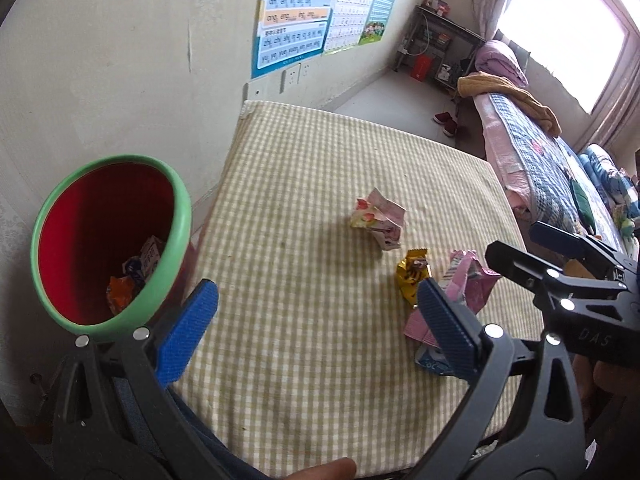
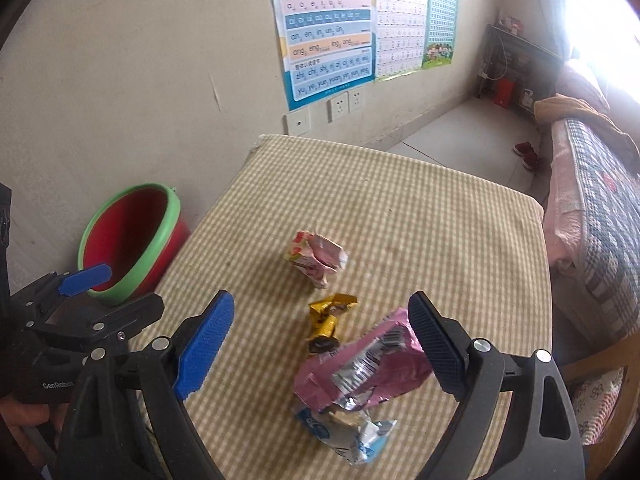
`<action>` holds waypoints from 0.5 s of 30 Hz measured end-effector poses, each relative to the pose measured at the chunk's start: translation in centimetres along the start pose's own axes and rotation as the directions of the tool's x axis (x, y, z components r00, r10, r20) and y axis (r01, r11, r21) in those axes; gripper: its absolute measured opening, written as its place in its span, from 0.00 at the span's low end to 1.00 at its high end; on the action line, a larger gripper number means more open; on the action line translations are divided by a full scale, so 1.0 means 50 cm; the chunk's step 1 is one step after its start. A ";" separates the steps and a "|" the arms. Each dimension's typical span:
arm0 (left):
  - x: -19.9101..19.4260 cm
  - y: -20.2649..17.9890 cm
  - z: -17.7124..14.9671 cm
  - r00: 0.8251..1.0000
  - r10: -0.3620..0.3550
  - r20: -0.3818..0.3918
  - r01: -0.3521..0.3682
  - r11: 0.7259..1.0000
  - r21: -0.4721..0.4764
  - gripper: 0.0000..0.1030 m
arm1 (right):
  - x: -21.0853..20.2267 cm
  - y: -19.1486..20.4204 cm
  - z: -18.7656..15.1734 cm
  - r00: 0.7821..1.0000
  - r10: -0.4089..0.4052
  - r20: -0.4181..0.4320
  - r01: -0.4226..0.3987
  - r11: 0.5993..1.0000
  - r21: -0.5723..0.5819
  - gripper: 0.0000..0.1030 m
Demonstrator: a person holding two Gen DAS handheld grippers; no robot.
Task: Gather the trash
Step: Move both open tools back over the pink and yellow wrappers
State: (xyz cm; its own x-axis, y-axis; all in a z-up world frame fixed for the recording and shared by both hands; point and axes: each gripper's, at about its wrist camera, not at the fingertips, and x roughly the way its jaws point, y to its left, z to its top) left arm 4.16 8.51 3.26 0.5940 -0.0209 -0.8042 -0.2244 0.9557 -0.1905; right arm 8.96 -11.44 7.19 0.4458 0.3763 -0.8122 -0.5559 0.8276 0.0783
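Note:
A red bucket with a green rim (image 1: 108, 240) (image 2: 132, 240) stands left of the table and holds several wrappers. On the checked tablecloth (image 1: 304, 184) lie a crumpled pink-and-white wrapper (image 1: 378, 222) (image 2: 318, 258), a yellow candy wrapper (image 1: 414, 276) (image 2: 328, 320), a pink foil bag (image 1: 468, 288) (image 2: 368, 368) and a blue-and-white wrapper (image 2: 352, 436). My left gripper (image 1: 316, 332) (image 2: 134, 286) is open and empty, near the bucket's rim. My right gripper (image 2: 320, 348) (image 1: 512, 240) is open above the pink bag, its pads clear of it.
The table stands against a wall with posters (image 2: 328, 32) and sockets (image 2: 346, 104). A bed with a plaid quilt (image 1: 532, 152) runs along the right side. Shoes (image 1: 446, 122) lie on the floor beyond the table. A shelf (image 1: 436, 48) stands in the far corner.

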 end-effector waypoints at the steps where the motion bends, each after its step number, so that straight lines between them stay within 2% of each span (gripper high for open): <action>1: 0.003 -0.010 -0.003 1.000 -0.007 -0.008 0.007 1.000 0.008 0.94 | 0.001 -0.015 -0.008 1.000 -0.009 -0.005 0.009 1.000 0.011 0.83; 9: 0.036 -0.088 -0.040 0.995 -0.057 -0.077 0.062 0.996 0.065 0.94 | 0.005 -0.110 -0.069 0.997 -0.061 -0.050 0.064 0.996 0.069 0.83; 15: 0.069 -0.129 -0.058 0.989 -0.082 -0.124 0.094 0.991 0.096 0.94 | 0.017 -0.157 -0.099 0.994 -0.070 -0.087 0.079 0.991 0.110 0.83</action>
State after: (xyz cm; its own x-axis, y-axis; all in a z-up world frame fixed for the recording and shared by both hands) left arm 5.42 1.42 0.10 0.5098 -0.1352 -0.8496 -0.0927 0.9732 -0.2105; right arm 10.22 -19.70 3.02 0.4212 0.2801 -0.8626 -0.4386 0.8954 0.0766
